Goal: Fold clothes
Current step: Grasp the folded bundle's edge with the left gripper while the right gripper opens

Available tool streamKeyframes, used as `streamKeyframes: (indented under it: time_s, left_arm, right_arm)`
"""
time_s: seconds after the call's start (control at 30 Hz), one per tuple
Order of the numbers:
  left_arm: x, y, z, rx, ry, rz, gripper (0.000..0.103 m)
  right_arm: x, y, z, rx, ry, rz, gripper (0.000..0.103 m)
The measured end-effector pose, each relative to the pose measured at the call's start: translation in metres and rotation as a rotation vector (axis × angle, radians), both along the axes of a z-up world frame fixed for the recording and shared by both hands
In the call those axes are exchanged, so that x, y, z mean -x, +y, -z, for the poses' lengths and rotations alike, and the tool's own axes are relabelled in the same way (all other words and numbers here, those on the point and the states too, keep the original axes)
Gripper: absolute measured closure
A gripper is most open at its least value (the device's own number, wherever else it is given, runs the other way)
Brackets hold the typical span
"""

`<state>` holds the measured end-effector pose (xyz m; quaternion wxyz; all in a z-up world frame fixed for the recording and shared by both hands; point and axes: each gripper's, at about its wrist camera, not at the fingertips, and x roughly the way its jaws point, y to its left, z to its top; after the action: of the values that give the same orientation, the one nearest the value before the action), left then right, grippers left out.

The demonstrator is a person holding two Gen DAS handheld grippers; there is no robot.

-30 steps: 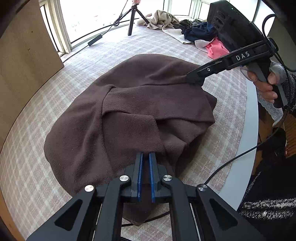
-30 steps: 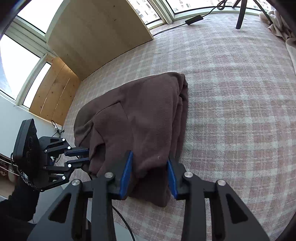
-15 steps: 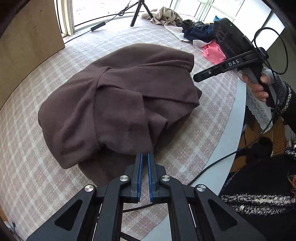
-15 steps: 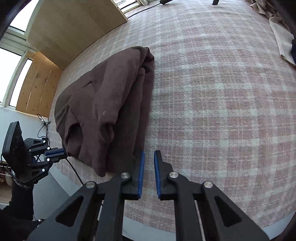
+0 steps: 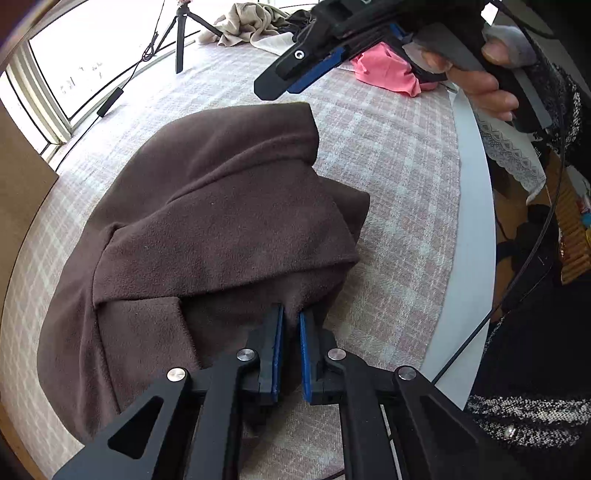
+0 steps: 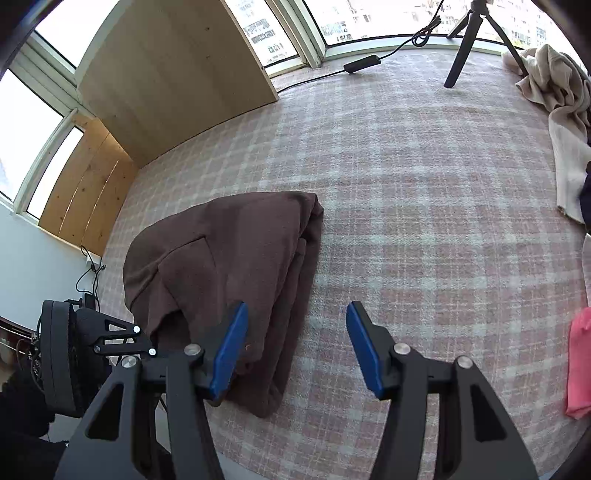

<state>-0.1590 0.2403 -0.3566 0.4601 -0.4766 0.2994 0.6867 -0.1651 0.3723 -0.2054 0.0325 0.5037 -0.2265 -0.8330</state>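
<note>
A brown fleece garment lies roughly folded on the checked tablecloth; the right wrist view shows it left of centre. My left gripper is at the garment's near edge, its jaws closing with a ridge of brown fabric pinched between the blue pads. It shows at the far left in the right wrist view. My right gripper hovers just right of the garment's edge, jaws opening, only tablecloth between them. A hand holds it above the garment's far corner.
A pile of clothes lies at the far end of the table: beige, dark, and pink. A tripod and a cable stand near the window. The white table edge runs along the right. A wooden panel stands behind.
My right gripper let go of the garment, drew off to its right and spread wide. My left gripper slid off the garment, then came back onto its near edge and pinched a fold.
</note>
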Motion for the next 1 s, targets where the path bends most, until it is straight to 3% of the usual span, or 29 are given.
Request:
streamKeyframes:
  time_s: [0.13,0.2,0.27,0.33,0.47,0.53,0.57,0.63,0.77,0.87,0.93,1.0]
  left_arm:
    - [-0.009,-0.008,-0.024,-0.028,-0.01,0.018,0.101]
    - [-0.014,-0.008,-0.014,0.001,-0.019,0.028,0.101]
    - [-0.013,-0.005,0.008,0.044,-0.056,0.028,0.101]
    - [-0.012,-0.004,0.023,0.081,-0.072,0.025,0.101]
    - [-0.012,-0.009,0.014,0.085,-0.118,0.016,0.1]
    - [-0.013,-0.011,-0.006,0.067,-0.117,0.014,0.098]
    - [-0.013,-0.009,-0.018,0.058,-0.1,0.0,0.088]
    - [-0.008,0.004,-0.043,0.004,-0.065,-0.025,0.062]
    - [0.008,0.053,-0.065,-0.105,0.006,-0.065,0.049]
    - [0.021,0.084,-0.045,-0.085,0.02,-0.078,0.054]
    - [0.025,0.092,-0.026,-0.078,-0.03,-0.06,0.083]
    - [0.031,0.088,-0.011,-0.079,-0.074,-0.058,0.095]
  right_arm:
    - [0.012,0.016,-0.003,-0.004,0.04,0.015,0.05]
    - [0.03,0.024,0.004,0.018,0.036,0.032,0.054]
    - [0.049,0.026,0.013,0.046,0.041,0.038,0.076]
    - [0.063,0.018,0.018,0.034,0.055,0.029,0.082]
    - [0.069,-0.02,0.029,-0.165,-0.021,-0.133,0.082]
    - [0.061,-0.005,0.021,-0.068,0.013,-0.101,0.082]
    - [0.058,0.009,0.016,0.007,0.034,-0.062,0.081]
    - [0.06,0.033,0.013,0.063,0.046,0.002,0.081]
    - [0.081,0.057,0.034,0.2,-0.012,0.026,0.079]
    - [0.095,0.056,0.056,0.274,-0.085,0.015,0.079]
    - [0.099,0.054,0.064,0.32,-0.108,0.008,0.08]
    - [0.098,0.056,0.067,0.391,-0.092,0.007,0.084]
